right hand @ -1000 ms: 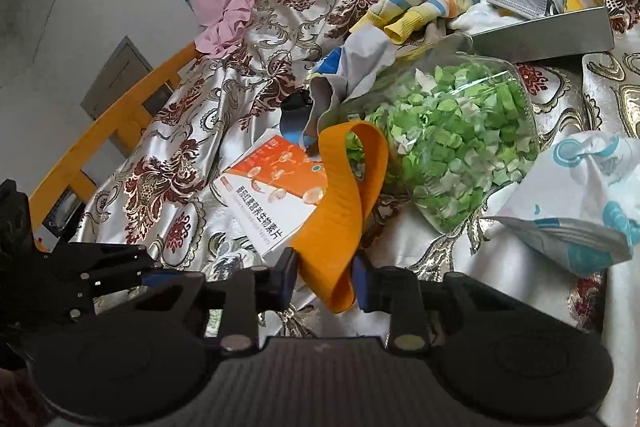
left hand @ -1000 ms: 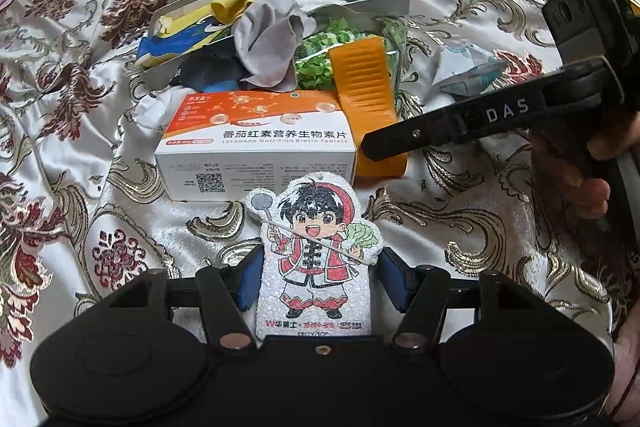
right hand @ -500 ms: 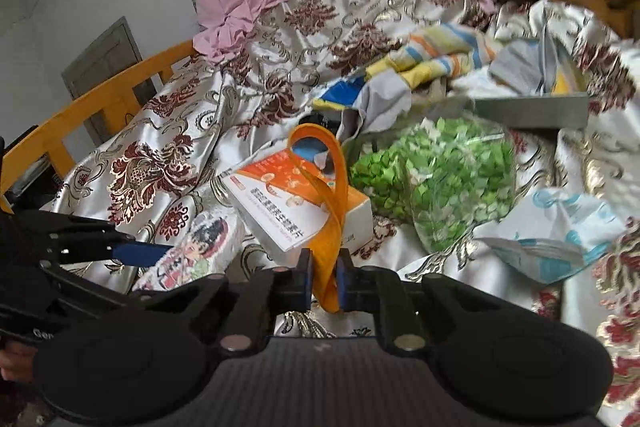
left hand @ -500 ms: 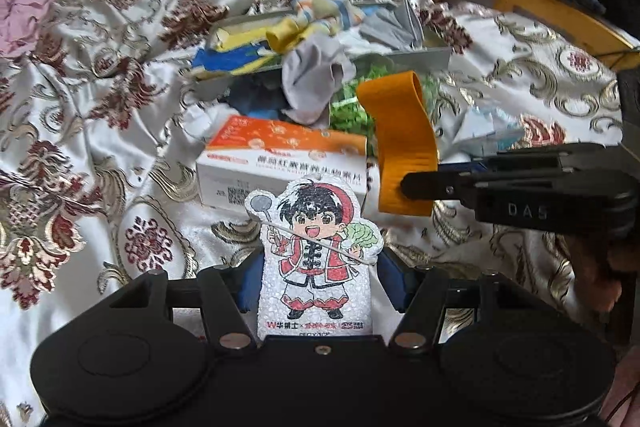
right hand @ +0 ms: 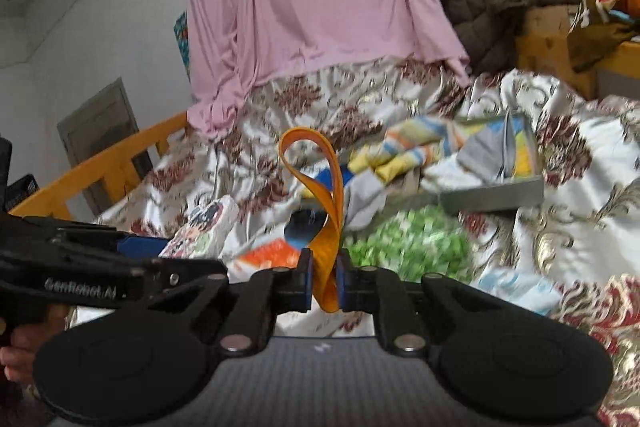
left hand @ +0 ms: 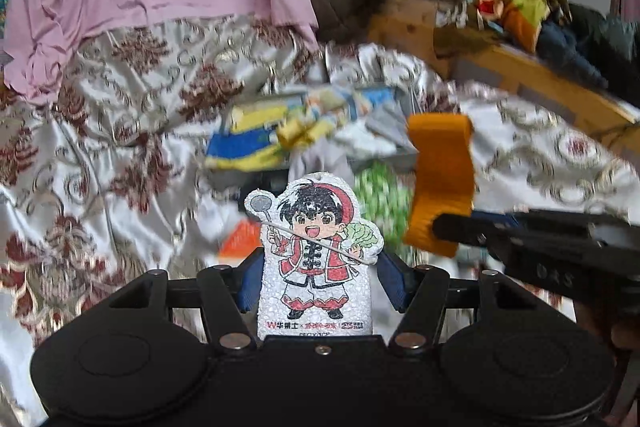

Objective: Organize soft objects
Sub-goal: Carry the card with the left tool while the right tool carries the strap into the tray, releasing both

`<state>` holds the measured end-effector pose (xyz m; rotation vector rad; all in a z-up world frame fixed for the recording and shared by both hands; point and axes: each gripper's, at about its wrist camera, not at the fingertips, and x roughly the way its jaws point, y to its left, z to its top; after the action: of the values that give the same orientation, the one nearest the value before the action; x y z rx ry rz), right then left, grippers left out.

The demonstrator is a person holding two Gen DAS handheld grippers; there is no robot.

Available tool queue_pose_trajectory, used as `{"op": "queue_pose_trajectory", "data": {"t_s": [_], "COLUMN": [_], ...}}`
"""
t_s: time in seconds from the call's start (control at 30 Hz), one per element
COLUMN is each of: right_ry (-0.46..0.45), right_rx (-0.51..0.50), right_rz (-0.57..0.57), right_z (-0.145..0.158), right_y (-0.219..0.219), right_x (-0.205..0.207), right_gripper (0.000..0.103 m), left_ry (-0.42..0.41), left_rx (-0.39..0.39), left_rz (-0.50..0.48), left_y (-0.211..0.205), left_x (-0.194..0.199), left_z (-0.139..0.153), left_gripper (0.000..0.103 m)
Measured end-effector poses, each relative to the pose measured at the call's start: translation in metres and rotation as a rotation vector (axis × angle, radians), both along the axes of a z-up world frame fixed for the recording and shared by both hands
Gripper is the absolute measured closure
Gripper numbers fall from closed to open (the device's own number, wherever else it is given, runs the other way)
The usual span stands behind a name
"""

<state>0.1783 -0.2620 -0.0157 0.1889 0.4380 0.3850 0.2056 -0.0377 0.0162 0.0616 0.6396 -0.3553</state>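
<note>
Both grippers rose off the bed point(left hand: 132, 131) since the earlier frame, each lifting one soft item clear of the clutter. Right gripper point(right hand: 324, 281): jaws clamped on the orange band point(right hand: 326, 211), loop up, long axis upright. Left gripper point(left hand: 316, 285): jaws clamped on the cartoon sponge point(left hand: 316, 251), upright, head pointing far.

White wall point(right hand: 100, 27), wooden bed rail point(right hand: 100, 167), floral bedspread point(left hand: 100, 147).

Soft, even daylight — no hard shadows. Bedspread point(left hand: 120, 147) motion-blurred in both views; gripper bodies sharp. Fisheye bends edges, dark corners.
</note>
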Motion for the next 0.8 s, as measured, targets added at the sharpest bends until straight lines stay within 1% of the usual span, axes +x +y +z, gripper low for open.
{"op": "queue_pose_trajectory", "data": {"t_s": [0.1, 0.2, 0.3, 0.43, 0.6, 0.67, 0.8], "right_ry": [-0.029, -0.056, -0.066, -0.057, -0.028, -0.013, 0.025], "right_rx": [0.004, 0.001, -0.010, -0.033, -0.068, -0.063, -0.035], "right_rz": [-0.014, -0.025, -0.031, -0.021, 0.003, 0.015, 0.035], "right_z": [0.012, 0.026, 0.037, 0.050, 0.056, 0.055, 0.050], "right_y": [-0.006, -0.015, -0.026, -0.032, -0.023, -0.017, -0.001], "right_x": [0.010, 0.031, 0.064, 0.116, 0.184, 0.208, 0.252], "right_gripper": [0.091, 0.090, 0.090, 0.090, 0.090, 0.090, 0.090], "left_ry": [-0.030, -0.050, -0.086, -0.102, -0.095, -0.081, -0.048], "left_rx": [-0.014, -0.033, -0.023, -0.032, -0.061, -0.066, -0.052], "left_rz": [0.019, 0.031, 0.039, 0.068, 0.135, 0.162, 0.185], "left_y": [-0.003, -0.007, -0.012, -0.015, -0.009, -0.007, -0.003], "left_x": [0.020, 0.048, 0.083, 0.139, 0.208, 0.233, 0.267], "left_z": [0.011, 0.022, 0.029, 0.030, 0.019, 0.010, -0.014], "left_gripper": [0.042, 0.042, 0.042, 0.042, 0.042, 0.042, 0.042]}}
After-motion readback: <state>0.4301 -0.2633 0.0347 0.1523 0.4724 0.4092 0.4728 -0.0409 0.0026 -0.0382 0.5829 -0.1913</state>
